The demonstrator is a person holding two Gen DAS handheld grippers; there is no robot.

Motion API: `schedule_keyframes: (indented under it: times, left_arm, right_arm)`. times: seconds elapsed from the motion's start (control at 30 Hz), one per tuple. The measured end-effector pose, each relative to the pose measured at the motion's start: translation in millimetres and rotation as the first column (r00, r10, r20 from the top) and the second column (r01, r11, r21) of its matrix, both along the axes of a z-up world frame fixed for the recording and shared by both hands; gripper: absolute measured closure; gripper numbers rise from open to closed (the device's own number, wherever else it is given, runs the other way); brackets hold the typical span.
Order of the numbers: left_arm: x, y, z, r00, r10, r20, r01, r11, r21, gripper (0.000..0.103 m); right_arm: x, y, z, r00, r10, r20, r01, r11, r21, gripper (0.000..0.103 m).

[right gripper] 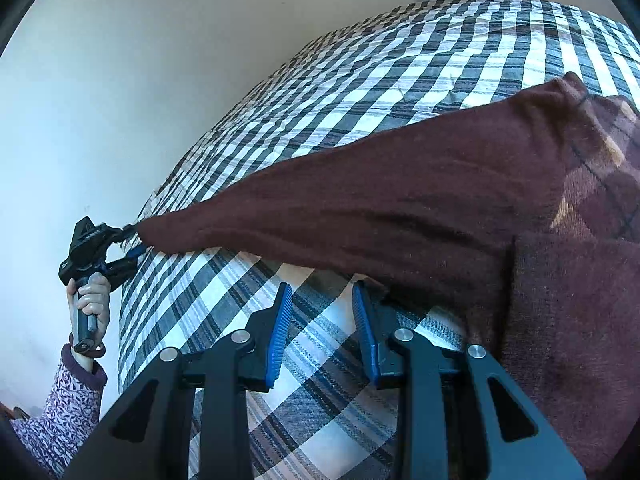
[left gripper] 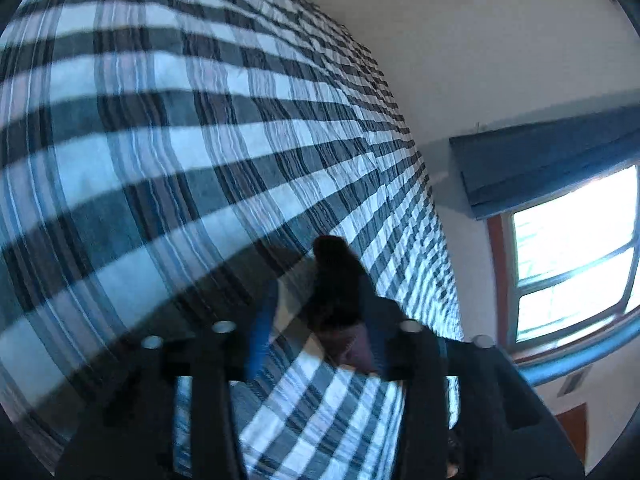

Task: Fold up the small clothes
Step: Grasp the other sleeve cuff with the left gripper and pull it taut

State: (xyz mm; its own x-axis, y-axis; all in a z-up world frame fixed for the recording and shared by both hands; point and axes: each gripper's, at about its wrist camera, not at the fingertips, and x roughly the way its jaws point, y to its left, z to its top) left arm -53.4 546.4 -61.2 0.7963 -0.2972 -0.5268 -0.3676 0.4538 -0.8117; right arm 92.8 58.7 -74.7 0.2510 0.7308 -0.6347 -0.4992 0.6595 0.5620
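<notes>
Plaid bedspread [right gripper: 360, 80] – left tongs [right gripper: 134, 246] pinching maroon sleeve [right gripper: 360, 208]

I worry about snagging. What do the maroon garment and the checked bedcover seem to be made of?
Maroon garment: looks like fuzzy knit, perhaps wool; fine fibres stand off its matte surface. Checked bedcover: thin woven cloth, likely cotton; crinkled, matte.

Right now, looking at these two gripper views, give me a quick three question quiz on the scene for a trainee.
1. True or false: the left gripper is clamped on the end of the maroon sweater.
2. The right gripper is: A) open, holding nothing; B) shut on the sleeve; C) out of view.
3. Fill in: the sweater lies on a ____-patterned bedspread.

Key: 1 true; 2 A; 3 checked.
</notes>
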Motion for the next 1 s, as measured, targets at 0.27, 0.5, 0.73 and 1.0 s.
schedule_keyframes:
  times: [0.27,0.5,0.73,1.0]
  left_arm:
    - [3.9,2.4,-5.1,0.999,-0.009,0.045,0.014,0.993,-0.118,0.043]
    - [10.5,-1.7,-7.6,0.999,-0.015,0.040,0.021,0.989,-0.145,0.040]
    - [36.1,-28.4,5.5,0.990,-0.138,-0.024,0.138,0.990,-0.016,0.096]
    - [25.2,-20.0,60.3,0.997,-0.055,-0.049,0.060,0.991,0.120,0.096]
  right_arm:
    - [0.2,-2.3,-1.3,1.000,-0.002,-0.011,0.003,1.000,0.014,0.071]
    - [0.5,-3.0,-2.2,1.000,-0.002,-0.015,0.003,1.000,0.019,0.070]
    - [-1.1,-4.6,-2.2,1.000,-0.005,-0.022,0.006,1.000,0.029,0.069]
    - [-1.0,-5.7,-1.8,1.000,-0.008,-0.025,0.009,0.999,0.037,0.069]
